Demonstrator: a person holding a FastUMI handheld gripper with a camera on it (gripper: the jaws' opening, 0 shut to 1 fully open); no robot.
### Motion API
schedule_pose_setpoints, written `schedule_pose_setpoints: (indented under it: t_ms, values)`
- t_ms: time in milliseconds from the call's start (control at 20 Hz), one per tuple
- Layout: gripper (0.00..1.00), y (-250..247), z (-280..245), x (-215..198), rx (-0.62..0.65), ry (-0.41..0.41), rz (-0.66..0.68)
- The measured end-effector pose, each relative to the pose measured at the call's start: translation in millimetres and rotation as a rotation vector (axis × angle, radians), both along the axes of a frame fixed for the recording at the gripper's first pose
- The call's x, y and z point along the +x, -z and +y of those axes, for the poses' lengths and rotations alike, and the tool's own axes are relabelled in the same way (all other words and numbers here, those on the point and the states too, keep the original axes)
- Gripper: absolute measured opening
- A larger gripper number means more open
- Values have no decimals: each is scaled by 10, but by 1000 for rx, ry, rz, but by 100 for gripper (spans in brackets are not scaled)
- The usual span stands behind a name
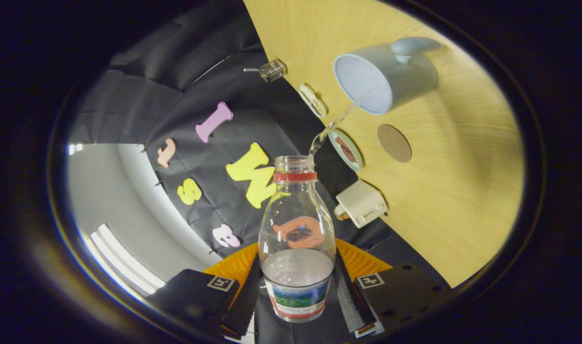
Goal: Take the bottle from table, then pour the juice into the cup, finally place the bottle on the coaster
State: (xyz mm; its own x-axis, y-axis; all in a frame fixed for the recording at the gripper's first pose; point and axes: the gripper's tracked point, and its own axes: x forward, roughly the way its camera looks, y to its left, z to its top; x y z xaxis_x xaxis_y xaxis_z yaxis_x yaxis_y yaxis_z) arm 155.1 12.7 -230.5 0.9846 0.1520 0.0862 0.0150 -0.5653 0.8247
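Observation:
My gripper (pixel 296 294) is shut on a clear bottle (pixel 296 229) with a red neck ring and a coloured label, held between both fingers and tipped over sideways relative to the table. Clear liquid streams from the bottle's open mouth (pixel 295 163) toward the pale blue cup (pixel 384 76), which stands on the yellow wooden table (pixel 453 191) beyond the fingers. The stream reaches the cup's rim. A round brown coaster (pixel 394 143) lies on the table just beside the cup. Some liquid is left in the bottle's lower part.
A small round green-rimmed dish (pixel 345 150) sits near the table's edge close to the bottle's mouth. A white boxy object (pixel 361 202) and a small oval dish (pixel 313 101) also stand along that edge. A small clear container (pixel 272 70) rests farther along.

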Motion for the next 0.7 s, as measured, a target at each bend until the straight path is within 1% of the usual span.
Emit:
schedule_pose_setpoints:
  t_ms: [200,350,700]
  values:
    - [77,-153,-154,-25,65,30,-26]
    - [77,-211,-184,-29,85,26,-25]
    - [77,-408,-262,31,194,33,-38]
